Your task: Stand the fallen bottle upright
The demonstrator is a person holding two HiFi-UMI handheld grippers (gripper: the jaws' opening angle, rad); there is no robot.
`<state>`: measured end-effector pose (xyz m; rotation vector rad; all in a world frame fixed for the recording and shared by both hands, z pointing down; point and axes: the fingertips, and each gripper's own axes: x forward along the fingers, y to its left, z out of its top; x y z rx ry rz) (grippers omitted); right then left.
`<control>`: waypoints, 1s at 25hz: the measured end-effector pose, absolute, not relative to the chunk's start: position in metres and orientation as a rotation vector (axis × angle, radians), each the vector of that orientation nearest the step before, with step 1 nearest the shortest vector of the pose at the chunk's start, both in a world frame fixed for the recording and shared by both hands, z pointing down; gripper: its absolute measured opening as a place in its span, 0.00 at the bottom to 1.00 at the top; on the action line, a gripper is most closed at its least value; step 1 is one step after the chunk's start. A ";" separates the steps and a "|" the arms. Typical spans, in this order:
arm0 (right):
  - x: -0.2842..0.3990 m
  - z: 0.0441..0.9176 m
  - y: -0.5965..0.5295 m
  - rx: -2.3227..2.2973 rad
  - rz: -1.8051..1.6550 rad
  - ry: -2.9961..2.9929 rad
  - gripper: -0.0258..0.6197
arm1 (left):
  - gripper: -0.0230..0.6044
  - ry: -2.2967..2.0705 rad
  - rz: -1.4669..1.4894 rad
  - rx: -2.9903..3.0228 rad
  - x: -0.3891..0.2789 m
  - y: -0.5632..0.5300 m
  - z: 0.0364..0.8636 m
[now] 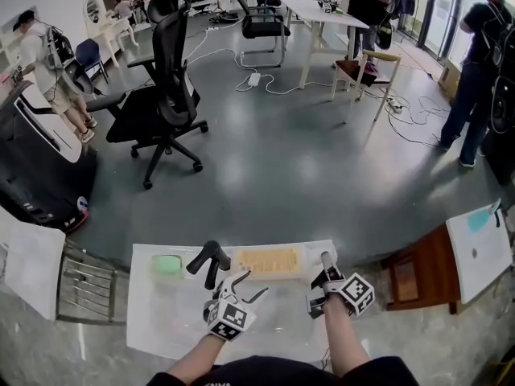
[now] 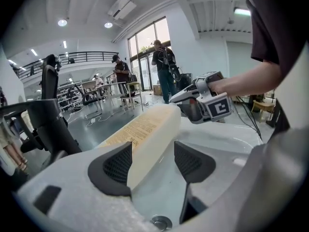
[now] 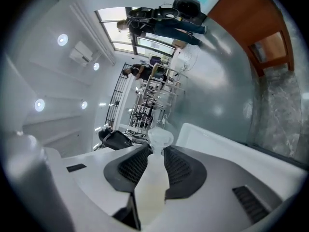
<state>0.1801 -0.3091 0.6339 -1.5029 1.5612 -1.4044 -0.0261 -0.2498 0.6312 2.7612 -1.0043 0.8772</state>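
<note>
A translucent white bottle [image 3: 152, 182] with a pale cap lies lengthwise between the pads of my right gripper [image 3: 155, 166], which is shut on it. In the head view the bottle [image 1: 327, 262] sticks out beyond that gripper [image 1: 324, 278] over the right side of the white table [image 1: 161, 328]. My left gripper [image 1: 245, 286] is near the table's middle with its jaws open. A long beige pack with printed text [image 2: 145, 129] lies just ahead of it, its near end reaching in beside the left pad [image 2: 113, 166]. The right gripper [image 2: 203, 103] shows beyond that pack.
A green object [image 1: 167, 264] and a black angled object [image 1: 208, 262] sit at the table's back left. A wooden stand [image 1: 422, 276] and a white board are to the right. A metal rack [image 1: 84, 284] is on the left, with an office chair [image 1: 165, 95] and people beyond.
</note>
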 end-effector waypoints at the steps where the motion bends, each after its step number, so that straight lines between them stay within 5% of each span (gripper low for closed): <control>1: 0.180 0.622 -0.310 -1.517 -1.372 1.607 0.21 | 0.46 -1.010 0.862 2.763 -0.025 -0.250 0.629; 25: 0.061 0.434 -0.337 -1.261 -0.767 2.396 0.17 | 0.48 -1.122 0.505 2.646 -0.040 -0.254 0.612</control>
